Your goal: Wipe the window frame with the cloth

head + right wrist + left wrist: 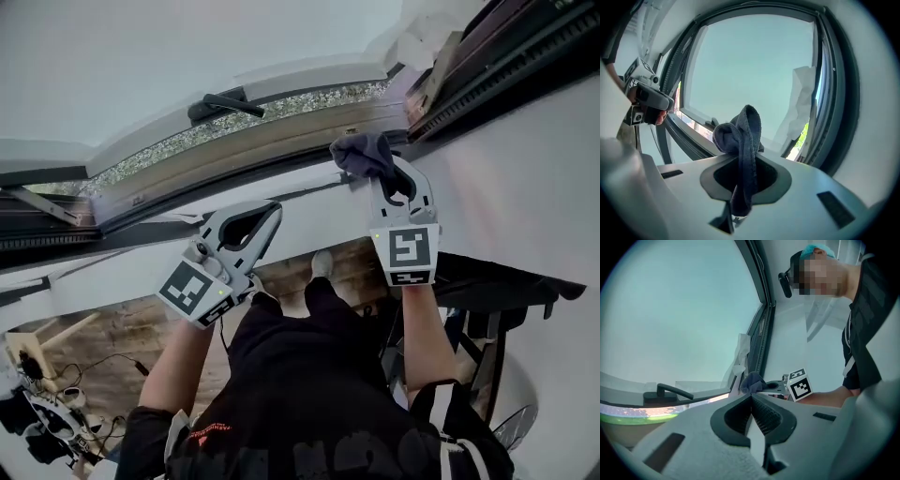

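Holding cloth (361,153) at window frame (300,131), 1 o'clock.
Clamping right gripper (378,173) on cloth; holding left gripper (272,210) pinched together, empty, at its 8 o'clock.

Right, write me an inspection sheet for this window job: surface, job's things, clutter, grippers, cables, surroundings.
Surface: white window frame with dark rails; the pane above it looks pale and cloudy.
Job's things: dark cloth, bunched up at the frame's lower rail; whether it touches cannot be told.
Clutter: crumpled white sheet hanging at the frame's corner; black window handle lying flat.
Grippers: left gripper has its jaws together with nothing between them, and hovers by the frame. Right gripper is clamped on the cloth.
Cables: dark cable loose on the floor at lower left.
Surroundings: wooden floor below, with some gear at the lower left corner.
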`<action>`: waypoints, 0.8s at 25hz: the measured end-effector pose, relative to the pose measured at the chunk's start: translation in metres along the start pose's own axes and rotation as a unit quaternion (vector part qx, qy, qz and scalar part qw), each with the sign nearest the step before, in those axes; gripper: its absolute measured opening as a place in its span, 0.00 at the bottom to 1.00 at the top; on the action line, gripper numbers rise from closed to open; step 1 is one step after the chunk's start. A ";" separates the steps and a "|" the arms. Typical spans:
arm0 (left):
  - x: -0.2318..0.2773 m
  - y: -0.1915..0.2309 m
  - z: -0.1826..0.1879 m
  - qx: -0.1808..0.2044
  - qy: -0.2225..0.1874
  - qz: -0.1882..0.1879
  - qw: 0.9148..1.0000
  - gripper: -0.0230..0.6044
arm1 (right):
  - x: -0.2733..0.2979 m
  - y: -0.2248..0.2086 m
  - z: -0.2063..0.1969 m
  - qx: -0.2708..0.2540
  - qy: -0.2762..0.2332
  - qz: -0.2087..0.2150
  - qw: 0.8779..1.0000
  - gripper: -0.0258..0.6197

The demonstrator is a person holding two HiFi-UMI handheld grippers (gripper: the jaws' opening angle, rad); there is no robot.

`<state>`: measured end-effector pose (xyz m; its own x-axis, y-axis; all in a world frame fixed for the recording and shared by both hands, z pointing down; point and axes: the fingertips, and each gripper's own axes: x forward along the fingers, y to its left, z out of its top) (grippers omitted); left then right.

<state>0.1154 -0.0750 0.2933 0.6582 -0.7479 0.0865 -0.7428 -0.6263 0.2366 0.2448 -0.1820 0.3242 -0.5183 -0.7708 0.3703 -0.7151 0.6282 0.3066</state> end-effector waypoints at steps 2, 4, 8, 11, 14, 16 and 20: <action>-0.014 0.003 0.009 0.006 -0.010 0.011 1.000 0.07 | -0.004 0.008 0.013 -0.008 -0.008 0.004 1.000 0.10; -0.029 0.007 0.018 0.013 -0.021 0.023 0.999 0.07 | -0.008 0.017 0.024 -0.012 -0.017 0.009 1.000 0.10; -0.059 0.012 0.036 0.028 -0.040 0.045 0.998 0.07 | -0.020 0.035 0.048 -0.017 -0.037 0.019 0.999 0.10; -0.080 0.018 0.050 0.040 -0.057 0.064 0.996 0.07 | -0.022 0.050 0.069 -0.027 -0.057 0.033 0.997 0.10; -0.102 0.022 0.061 0.041 -0.067 0.075 0.994 0.07 | -0.028 0.069 0.088 -0.033 -0.067 0.046 0.996 0.10; -0.118 0.022 0.067 0.041 -0.070 0.079 0.994 0.07 | -0.035 0.084 0.098 -0.026 -0.071 0.055 0.996 0.10; -0.145 0.027 0.079 0.051 -0.086 0.097 0.990 0.07 | -0.043 0.105 0.120 -0.021 -0.094 0.076 0.992 0.10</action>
<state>-0.0096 -0.0013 0.2105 0.4770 -0.8777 -0.0464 -0.8679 -0.4787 0.1327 0.1355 -0.0953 0.2352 -0.7000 -0.6707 0.2452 -0.6041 0.7393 0.2975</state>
